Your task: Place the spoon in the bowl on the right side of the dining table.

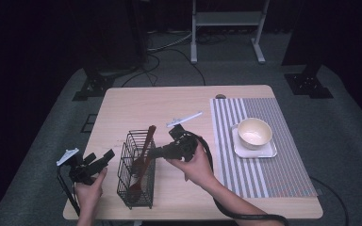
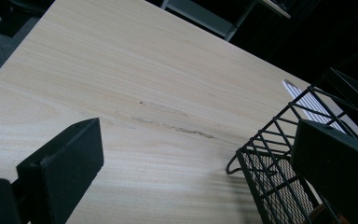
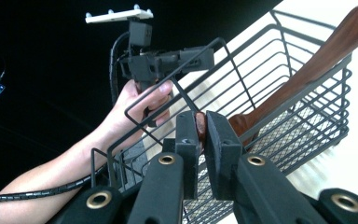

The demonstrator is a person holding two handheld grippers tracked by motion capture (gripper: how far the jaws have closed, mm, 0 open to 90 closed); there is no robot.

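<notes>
A black wire basket point(image 1: 122, 181) stands on the wooden table point(image 1: 169, 101) and holds two wooden spoons. One spoon's handle point(image 1: 148, 139) sticks up over the far rim. My right gripper point(image 1: 152, 153) reaches in over the basket's right side and is shut on the other spoon's handle point(image 3: 200, 125), brown wood pinched between the pads. The longer spoon point(image 3: 317, 60) leans across the basket point(image 3: 298, 135) behind it. My left gripper point(image 1: 100, 157) hovers left of the basket, open and holding nothing point(image 2: 200, 172); the basket corner point(image 2: 261, 158) lies by its right jaw.
A striped placemat point(image 1: 259, 174) covers the table's right part. On it sits a white square tray point(image 1: 268, 151) with a cream bowl point(image 1: 254, 132). Bare wood lies beyond the basket. A metal stand point(image 1: 226, 21) is on the floor behind the table.
</notes>
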